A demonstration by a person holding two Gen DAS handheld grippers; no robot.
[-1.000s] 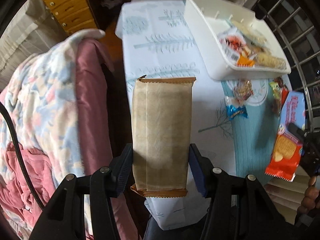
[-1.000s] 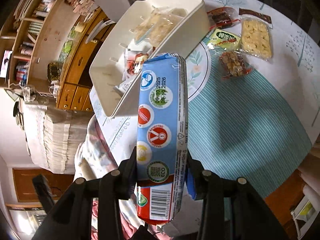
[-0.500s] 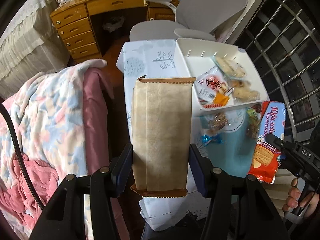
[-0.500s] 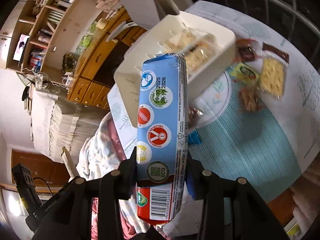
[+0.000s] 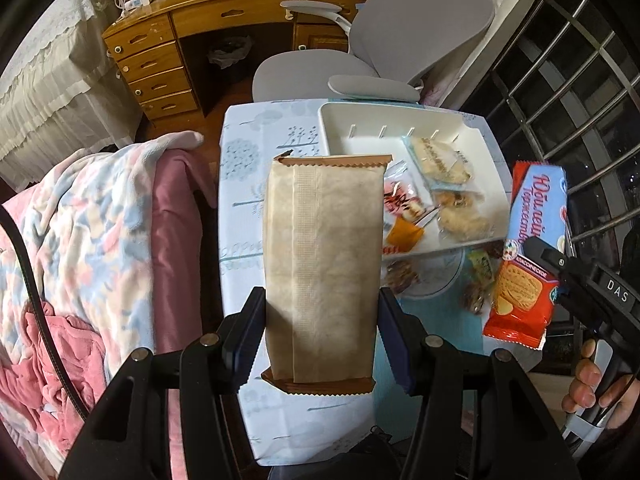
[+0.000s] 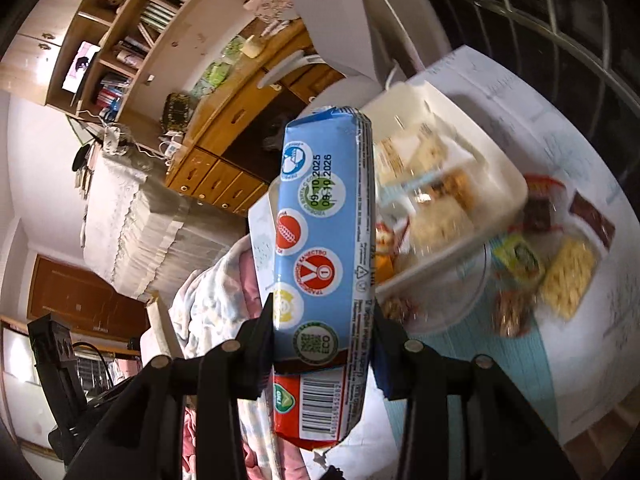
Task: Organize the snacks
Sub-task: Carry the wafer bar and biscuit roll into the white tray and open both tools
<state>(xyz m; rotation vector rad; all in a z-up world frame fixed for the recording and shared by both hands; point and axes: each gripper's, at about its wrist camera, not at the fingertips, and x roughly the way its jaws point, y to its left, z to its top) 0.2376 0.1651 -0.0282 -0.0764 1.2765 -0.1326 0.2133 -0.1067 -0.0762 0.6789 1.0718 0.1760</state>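
both packs ride high above the table: left gripper (image 5: 322, 334) clamps the tan packet (image 5: 322, 268), right gripper (image 6: 322, 344) the blue biscuit pack (image 6: 326, 248), long axes pointing ahead toward the white tray (image 5: 332, 128) at the far edge.

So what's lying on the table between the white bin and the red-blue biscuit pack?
In the left wrist view, small wrapped snacks lie between the white bin and biscuit pack.

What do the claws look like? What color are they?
Both claws, left claw and right claw, are black, with dark blue finger pads and round silver screws. White letters "DAS" mark the right one's body, and a black cable runs beside the left one.
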